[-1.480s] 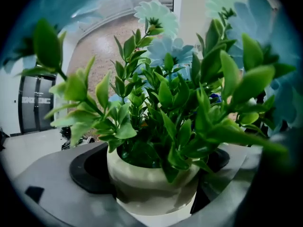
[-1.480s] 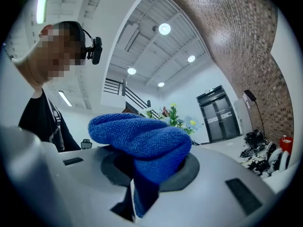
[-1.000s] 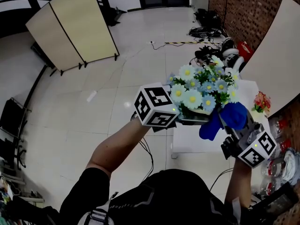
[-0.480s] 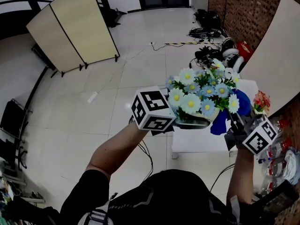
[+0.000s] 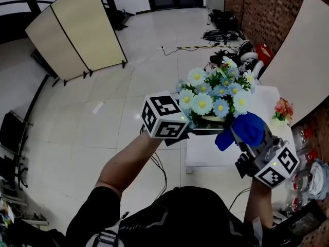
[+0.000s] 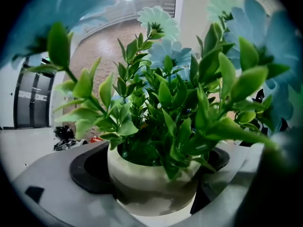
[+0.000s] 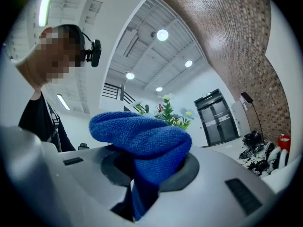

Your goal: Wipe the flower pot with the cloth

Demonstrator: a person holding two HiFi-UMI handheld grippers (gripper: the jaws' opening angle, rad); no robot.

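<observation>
Left gripper [image 6: 152,176] jaws clamp the pot [image 6: 142,171], held over the surface [image 5: 205,156]. Right gripper [image 7: 147,174] jaws pinch the cloth [image 7: 142,136] at the pot's 4 o'clock. Press the cloth flat against the wall; sweep below the flowers [image 5: 213,94].

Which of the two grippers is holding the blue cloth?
The right gripper: its jaws are shut on the blue cloth. The left gripper clamps the white flower pot instead.
</observation>
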